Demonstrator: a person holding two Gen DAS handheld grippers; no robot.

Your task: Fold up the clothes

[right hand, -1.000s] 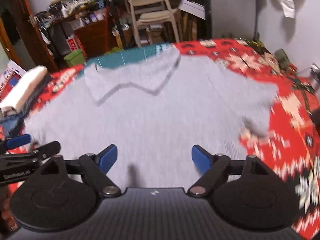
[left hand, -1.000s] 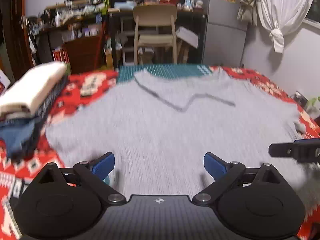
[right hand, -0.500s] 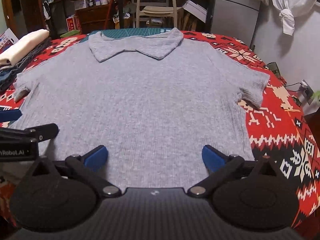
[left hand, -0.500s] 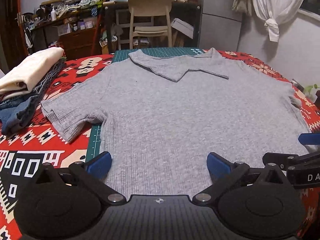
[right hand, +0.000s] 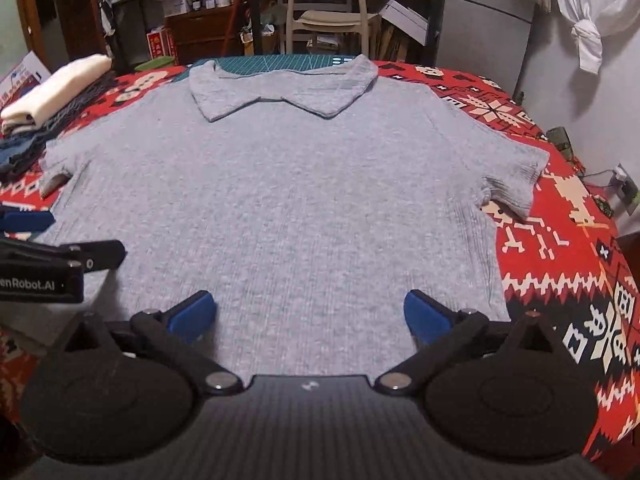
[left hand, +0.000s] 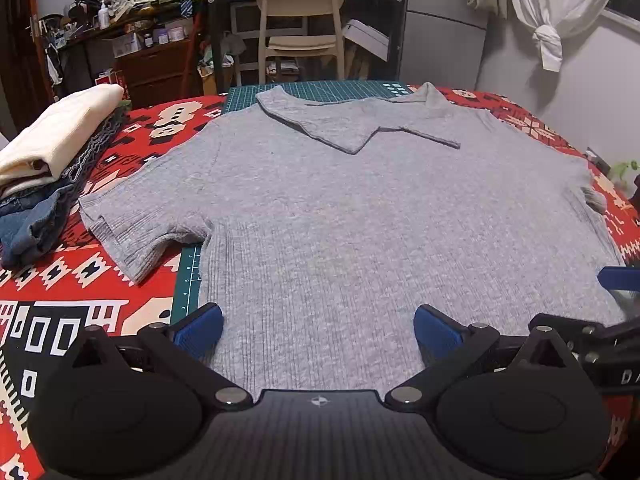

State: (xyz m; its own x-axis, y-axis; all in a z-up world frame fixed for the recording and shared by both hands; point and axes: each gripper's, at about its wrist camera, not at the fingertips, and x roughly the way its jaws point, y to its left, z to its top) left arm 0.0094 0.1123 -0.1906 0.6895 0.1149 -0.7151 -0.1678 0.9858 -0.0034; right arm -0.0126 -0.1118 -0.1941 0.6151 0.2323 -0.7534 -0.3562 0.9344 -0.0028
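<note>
Shirt (left hand: 340, 220) hem hidden behind the left gripper (left hand: 318, 330) body; same in right wrist view behind the right gripper (right hand: 306, 316). Cutting mat (left hand: 320, 90) mostly covered by shirt, only far strip and a sliver showing. Folded stack (left hand: 48, 160) cut off at left edge. Shelf clutter too small to identify.

Grey collared shirt (left hand: 360, 216) flat, spread, unfolded

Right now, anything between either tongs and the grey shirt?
Nothing visible. Left tongs and right tongs are open right over the shirt's near hem. The stack of folded clothes sits off to the left, clear of it.
</note>
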